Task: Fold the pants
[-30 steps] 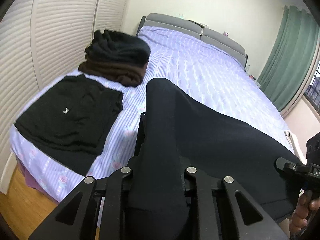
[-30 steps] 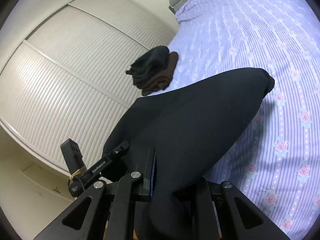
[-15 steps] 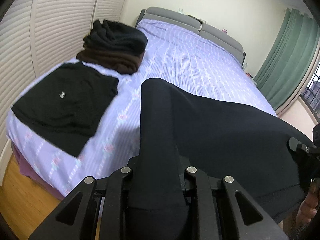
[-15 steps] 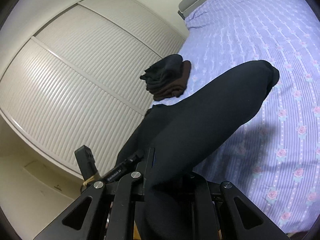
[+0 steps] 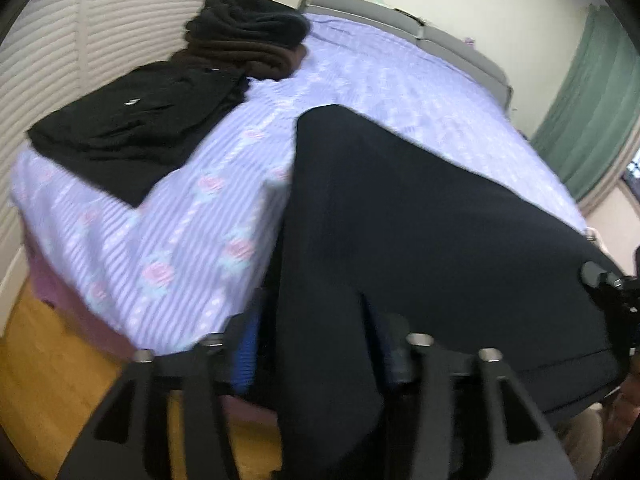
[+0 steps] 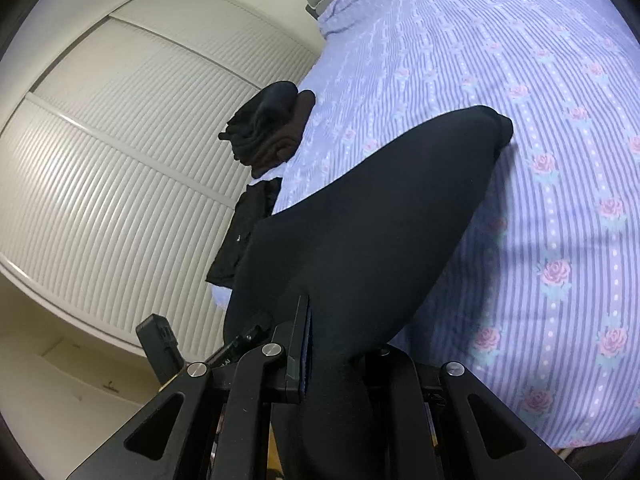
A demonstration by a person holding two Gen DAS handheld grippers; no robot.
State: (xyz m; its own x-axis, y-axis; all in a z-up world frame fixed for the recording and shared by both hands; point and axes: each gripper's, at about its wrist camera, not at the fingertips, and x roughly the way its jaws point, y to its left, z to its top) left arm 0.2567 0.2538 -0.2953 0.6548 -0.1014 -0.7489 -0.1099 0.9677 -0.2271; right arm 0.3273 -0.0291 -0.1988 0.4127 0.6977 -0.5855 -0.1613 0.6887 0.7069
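Black folded garment [image 5: 120, 128] upper left on bed [image 5: 400, 92] | dark clothes pile [image 5: 244, 36] behind it | left gripper [image 5: 316, 344] pinching black pants [image 5: 420, 216] at centre, held above bed's near edge | right gripper [image 6: 332, 344] pinching same pants [image 6: 360, 220], far end draped on bed

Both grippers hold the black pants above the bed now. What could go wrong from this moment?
1. The pants hang between the left gripper and the right gripper with only an edge pinched; the smooth cloth might slip from the fingers.
2. The folded black garment and the dark clothes pile lie close on the bed; the far pants end may land on them.
3. The grippers are at the bed edge, so loose cloth could fall toward the floor.
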